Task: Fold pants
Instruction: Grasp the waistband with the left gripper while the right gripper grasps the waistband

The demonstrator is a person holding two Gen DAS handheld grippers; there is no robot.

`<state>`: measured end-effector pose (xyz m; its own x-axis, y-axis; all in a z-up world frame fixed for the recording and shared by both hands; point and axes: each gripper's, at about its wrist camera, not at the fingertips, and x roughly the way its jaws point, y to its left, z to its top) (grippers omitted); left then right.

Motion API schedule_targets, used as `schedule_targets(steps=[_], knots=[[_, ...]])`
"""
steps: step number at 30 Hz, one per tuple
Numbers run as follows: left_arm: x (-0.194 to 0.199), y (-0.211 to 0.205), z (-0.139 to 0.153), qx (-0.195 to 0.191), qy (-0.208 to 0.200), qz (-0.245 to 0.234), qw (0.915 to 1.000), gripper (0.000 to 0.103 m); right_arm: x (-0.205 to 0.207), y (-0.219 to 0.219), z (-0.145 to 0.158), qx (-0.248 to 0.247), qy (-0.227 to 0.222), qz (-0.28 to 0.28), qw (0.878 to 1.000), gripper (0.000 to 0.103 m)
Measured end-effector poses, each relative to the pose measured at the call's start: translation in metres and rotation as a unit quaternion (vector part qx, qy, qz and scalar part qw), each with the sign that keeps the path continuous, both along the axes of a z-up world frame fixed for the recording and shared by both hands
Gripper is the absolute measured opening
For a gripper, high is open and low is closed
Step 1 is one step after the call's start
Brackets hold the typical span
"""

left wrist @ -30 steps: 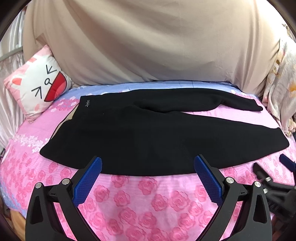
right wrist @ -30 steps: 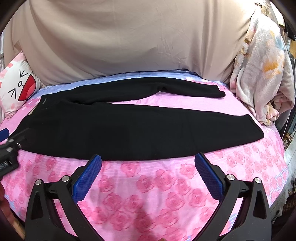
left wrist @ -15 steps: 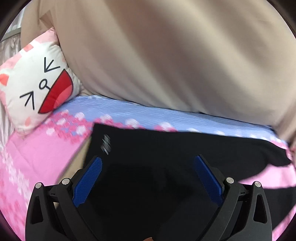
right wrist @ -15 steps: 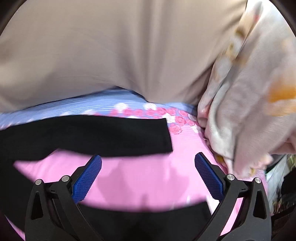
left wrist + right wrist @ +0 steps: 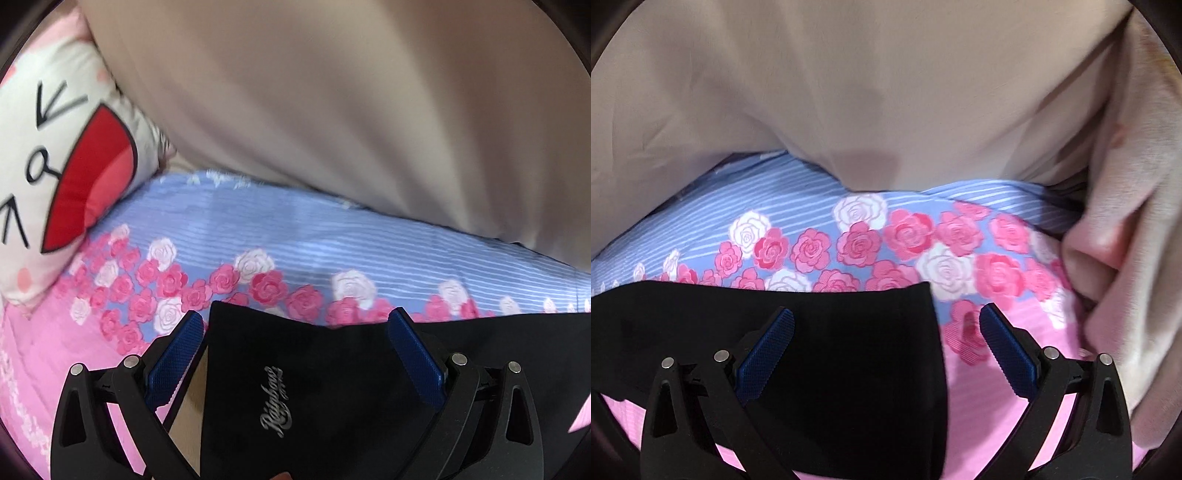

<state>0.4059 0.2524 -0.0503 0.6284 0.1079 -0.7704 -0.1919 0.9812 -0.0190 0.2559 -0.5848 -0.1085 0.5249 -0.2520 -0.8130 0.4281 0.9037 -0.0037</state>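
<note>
Free room and obstacles. Beyond the pants (image 5: 332,387), a band of bare bedsheet (image 5: 295,236) lies open. It ends at the beige drape (image 5: 332,92), which closes off the far side. The cartoon cushion (image 5: 55,166) blocks the left; a bunched pale blanket (image 5: 1126,258) (touching the sheet) blocks the right.

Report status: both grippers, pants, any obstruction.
Left gripper open over the black pants at the waistband corner. Right gripper open over the far leg's cuff. Nothing gripped yet. Cat pillow and blanket sit clear.
</note>
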Motion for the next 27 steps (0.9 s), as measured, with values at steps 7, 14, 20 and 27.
schedule_targets(steps=[7,14,20,27], knots=[[0.013,0.014,-0.031,-0.033,0.040,-0.016,0.9985,0.098,0.000,0.015,-0.011,0.007,-0.010,0.014,1.000,0.084],[0.038,0.015,-0.044,-0.001,0.087,-0.015,0.9961,0.098,-0.008,0.004,-0.006,0.016,-0.027,0.007,0.999,0.045],[0.037,0.018,-0.030,-0.005,0.106,-0.002,0.9943,0.029,-0.013,0.017,-0.001,0.017,-0.026,0.017,0.999,0.019],[-0.020,0.019,0.013,-0.031,0.049,-0.044,0.9973,0.021,-0.029,0.024,0.028,0.020,-0.066,0.023,0.997,0.016]])
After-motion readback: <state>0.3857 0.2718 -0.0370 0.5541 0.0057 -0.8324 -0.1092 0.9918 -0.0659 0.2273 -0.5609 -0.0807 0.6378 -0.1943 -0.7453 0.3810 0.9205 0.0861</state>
